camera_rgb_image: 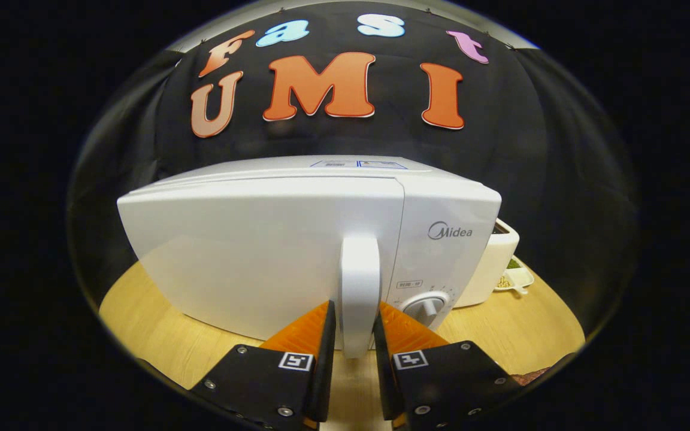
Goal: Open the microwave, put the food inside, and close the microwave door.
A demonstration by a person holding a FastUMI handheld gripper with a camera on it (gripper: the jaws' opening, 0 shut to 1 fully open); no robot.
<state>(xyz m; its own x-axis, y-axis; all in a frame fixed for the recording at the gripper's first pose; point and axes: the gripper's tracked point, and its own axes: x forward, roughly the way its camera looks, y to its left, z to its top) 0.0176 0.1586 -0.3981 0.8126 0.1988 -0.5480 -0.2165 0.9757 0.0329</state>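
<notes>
A white microwave [249, 257] stands on the wooden table, its door looking flush with the body. The door's upright white handle [360, 269] sits between my two fingers. My gripper [357, 311] is shut on the lower part of this handle, one finger pressing each side. To the right of the handle is the control panel with a round dial [426, 306]. A small white dish of food [516, 276] lies on the table past the microwave's right side, partly hidden.
A white box-like container [492, 263] stands against the microwave's right side, next to the dish. The wooden table [159, 335] shows bare surface to the left and right of my fingers. The black booth wall hangs behind the microwave.
</notes>
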